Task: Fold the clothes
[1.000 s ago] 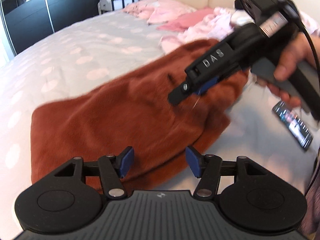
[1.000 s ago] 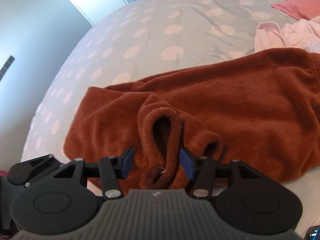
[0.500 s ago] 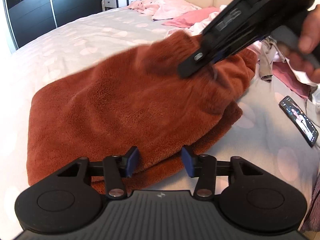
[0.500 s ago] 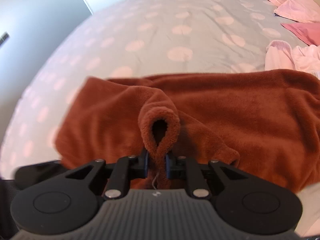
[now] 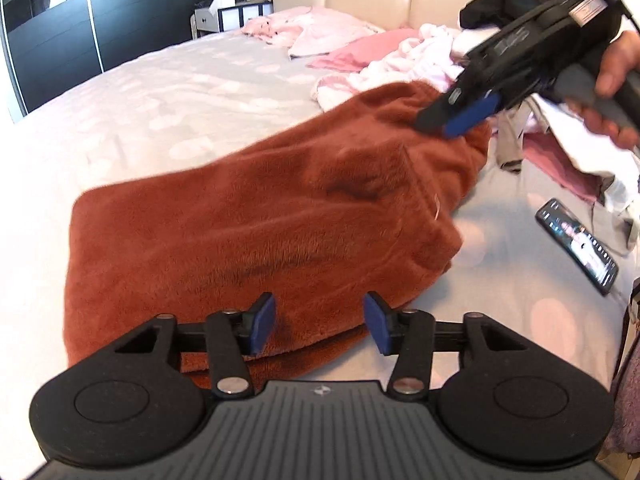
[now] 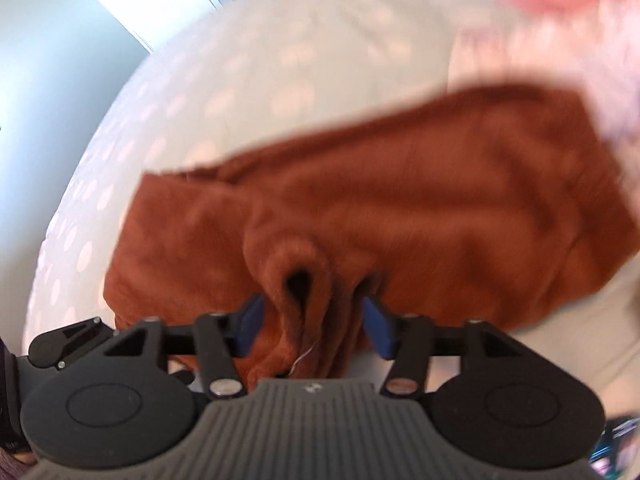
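Note:
A rust-brown fleece garment [image 5: 280, 220] lies folded over on the bed; it also shows in the right wrist view [image 6: 400, 208]. My left gripper [image 5: 318, 322] is open at the garment's near edge, with fleece between its blue pads. My right gripper [image 6: 310, 320] is open, with a bunched fold of the fleece [image 6: 304, 280] lying loose between its fingers. In the left wrist view the right gripper [image 5: 456, 120] sits at the garment's far right corner, touching the cloth. The right wrist view is blurred.
The bed has a grey cover with pale dots [image 5: 180, 92]. Pink and white clothes [image 5: 380, 56] are piled at the far right. A phone [image 5: 576, 244] lies on the bed at the right. Dark wardrobe doors [image 5: 80, 20] stand at the back left.
My right gripper closed on a fold of the fleece, carried it to the far right, and has now opened, letting it go. My left gripper stayed open at the near edge.

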